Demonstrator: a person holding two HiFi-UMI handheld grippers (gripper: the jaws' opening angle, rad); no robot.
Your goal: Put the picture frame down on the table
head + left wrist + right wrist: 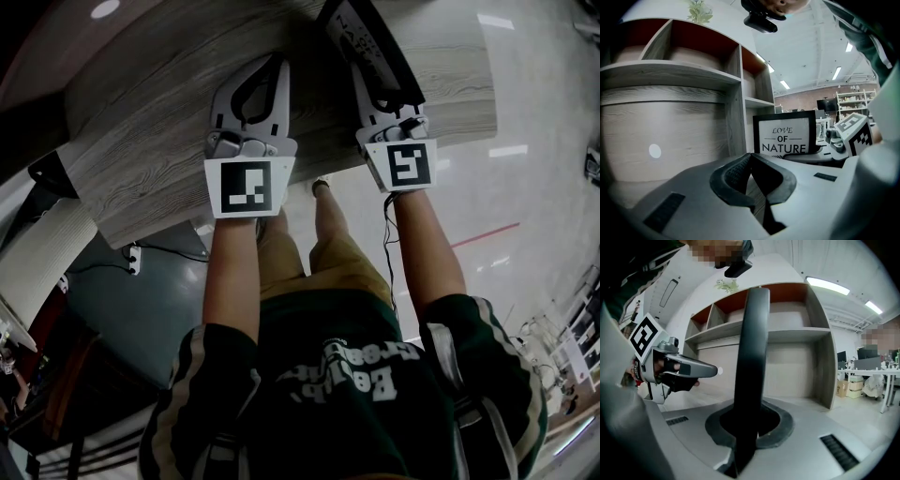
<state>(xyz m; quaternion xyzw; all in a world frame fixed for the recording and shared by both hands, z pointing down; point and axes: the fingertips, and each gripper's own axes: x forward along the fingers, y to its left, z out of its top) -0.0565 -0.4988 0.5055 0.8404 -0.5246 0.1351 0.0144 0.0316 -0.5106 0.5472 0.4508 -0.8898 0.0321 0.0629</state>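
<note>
The picture frame [785,133] is black with a white print reading "LOVE OF NATURE". It stands upright over the wooden table [159,150], held at its edge by my right gripper [382,86]. In the right gripper view its dark edge [751,362] runs up between the jaws, which are shut on it [747,425]. I cannot tell whether its lower edge touches the tabletop. My left gripper [272,67] hovers over the table to the left of the frame, its jaws [751,158] shut with nothing between them.
A grey wooden shelf unit [670,75] with red-backed compartments stands behind the table, with a small plant [699,10] on top. Office desks [876,376] stand far right. The pale floor [525,187] lies beyond the table's near edge.
</note>
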